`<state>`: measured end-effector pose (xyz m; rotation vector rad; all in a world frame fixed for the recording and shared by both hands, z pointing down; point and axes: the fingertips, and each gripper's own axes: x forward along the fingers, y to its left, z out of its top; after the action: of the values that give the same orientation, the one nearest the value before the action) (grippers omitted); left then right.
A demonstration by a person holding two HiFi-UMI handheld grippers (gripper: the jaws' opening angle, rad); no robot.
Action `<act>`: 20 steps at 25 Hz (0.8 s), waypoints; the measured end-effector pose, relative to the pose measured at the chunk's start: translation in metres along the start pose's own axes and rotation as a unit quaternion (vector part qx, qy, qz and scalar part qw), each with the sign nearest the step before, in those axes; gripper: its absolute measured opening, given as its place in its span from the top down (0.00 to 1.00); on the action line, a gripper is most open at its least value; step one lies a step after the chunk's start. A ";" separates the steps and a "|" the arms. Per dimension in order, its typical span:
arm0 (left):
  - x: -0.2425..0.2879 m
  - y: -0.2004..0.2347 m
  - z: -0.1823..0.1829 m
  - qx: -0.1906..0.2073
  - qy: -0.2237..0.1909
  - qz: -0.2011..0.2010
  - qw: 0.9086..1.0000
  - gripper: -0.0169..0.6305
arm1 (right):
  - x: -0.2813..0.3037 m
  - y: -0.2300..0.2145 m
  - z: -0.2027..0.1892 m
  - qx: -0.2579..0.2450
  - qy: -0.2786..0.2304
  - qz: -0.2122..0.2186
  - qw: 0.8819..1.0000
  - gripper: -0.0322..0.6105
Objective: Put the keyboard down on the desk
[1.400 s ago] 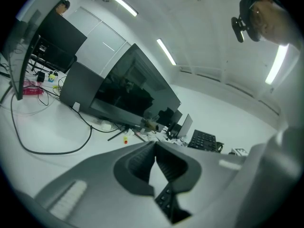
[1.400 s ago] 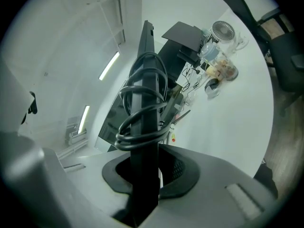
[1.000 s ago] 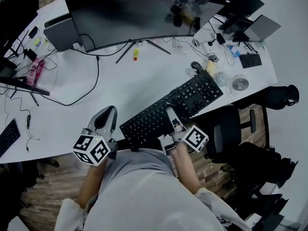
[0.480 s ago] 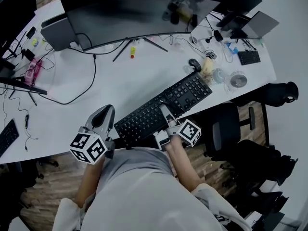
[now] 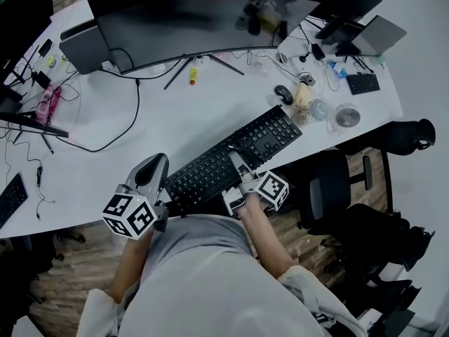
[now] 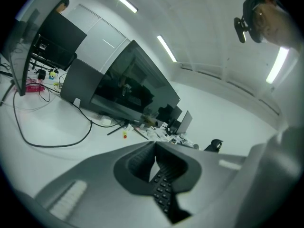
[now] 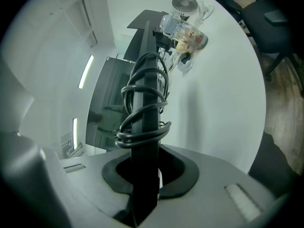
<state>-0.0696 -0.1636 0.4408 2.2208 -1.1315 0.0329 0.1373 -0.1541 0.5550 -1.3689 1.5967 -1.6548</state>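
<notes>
The black keyboard [image 5: 231, 159] lies slantwise across the white desk's [image 5: 175, 125] front edge, its near side over the person's lap. My right gripper [image 5: 237, 163] is shut on the middle of the keyboard's near edge. In the right gripper view the keyboard [image 7: 146, 80] stands edge-on between the jaws, with its coiled cable [image 7: 142, 127] wrapped round it. Whether it rests on the desk I cannot tell. My left gripper [image 5: 157, 161] hovers just off the keyboard's left end, shut and empty. Some keys [image 6: 164, 191] show under the left gripper's [image 6: 155, 148] jaws.
A wide curved monitor [image 5: 196, 20] stands at the back, with a black cable [image 5: 119, 135] looping across the desk. A mouse [image 5: 283, 93], bottles [image 5: 307, 98] and a small fan [image 5: 347, 118] crowd the right end. A black chair [image 5: 340, 188] stands to the right.
My right gripper has carried the keyboard a little to the left along the desk's front edge. The left gripper has barely moved.
</notes>
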 end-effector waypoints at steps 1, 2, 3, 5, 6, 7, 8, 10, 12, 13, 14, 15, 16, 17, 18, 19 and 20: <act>0.000 0.000 0.000 0.000 0.000 0.000 1.000 0.97 | 0.001 -0.002 -0.001 0.003 0.001 -0.001 1.000 0.85; 0.000 0.000 0.000 0.001 0.000 0.000 1.000 0.97 | 0.002 -0.004 -0.002 0.005 0.001 -0.003 1.000 0.85; -0.001 0.000 0.000 0.001 -0.001 0.000 1.000 0.97 | 0.002 -0.006 -0.002 0.007 0.000 -0.004 1.000 0.85; -0.002 0.001 0.000 0.000 -0.002 0.002 1.000 0.97 | 0.006 -0.007 -0.003 0.014 -0.003 0.005 1.000 0.85; -0.002 0.001 0.001 0.000 -0.002 0.002 1.000 0.97 | 0.008 -0.006 -0.004 0.017 -0.003 0.010 1.000 0.85; -0.003 0.001 0.001 0.000 -0.002 0.002 1.000 0.97 | 0.010 -0.007 -0.004 0.021 -0.003 0.010 1.000 0.85; -0.003 0.001 0.001 0.000 -0.002 0.003 1.000 0.97 | 0.010 -0.009 -0.004 0.026 -0.003 0.006 1.000 0.85; -0.004 0.000 0.000 -0.001 -0.001 0.004 1.000 0.97 | 0.011 -0.013 -0.004 0.037 -0.005 0.000 0.999 0.85; -0.005 0.001 0.000 -0.001 -0.001 0.006 1.000 0.97 | 0.014 -0.018 -0.005 0.047 -0.008 -0.008 0.999 0.85; -0.006 0.002 0.000 -0.001 -0.001 0.007 1.000 0.97 | 0.015 -0.020 -0.005 0.053 -0.010 -0.010 0.999 0.85; -0.007 0.003 0.000 -0.002 -0.001 0.008 1.000 0.97 | 0.018 -0.022 -0.006 0.059 -0.013 -0.009 0.998 0.85; -0.008 0.003 0.000 -0.003 -0.001 0.009 1.000 0.97 | 0.021 -0.022 -0.005 0.065 -0.015 -0.003 0.998 0.85; -0.008 0.003 0.001 -0.003 -0.001 0.009 1.000 0.97 | 0.024 -0.021 -0.005 0.072 -0.018 0.006 0.997 0.85; -0.008 0.003 0.002 -0.003 -0.001 0.010 1.000 0.97 | 0.027 -0.021 -0.005 0.078 -0.019 0.014 0.997 0.85; -0.008 0.003 0.002 -0.002 -0.001 0.010 1.000 0.97 | 0.029 -0.022 -0.005 0.084 -0.020 0.018 0.996 0.85; -0.008 0.003 0.002 -0.002 -0.001 0.010 1.000 0.97 | 0.031 -0.024 -0.004 0.088 -0.021 0.019 0.996 0.85; -0.009 0.003 0.003 -0.003 -0.001 0.010 1.000 0.97 | 0.032 -0.025 -0.004 0.091 -0.022 0.018 0.995 0.85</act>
<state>-0.0781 -0.1603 0.4379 2.2054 -1.1542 0.0360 0.1287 -0.1744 0.5897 -1.2673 1.3993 -1.6915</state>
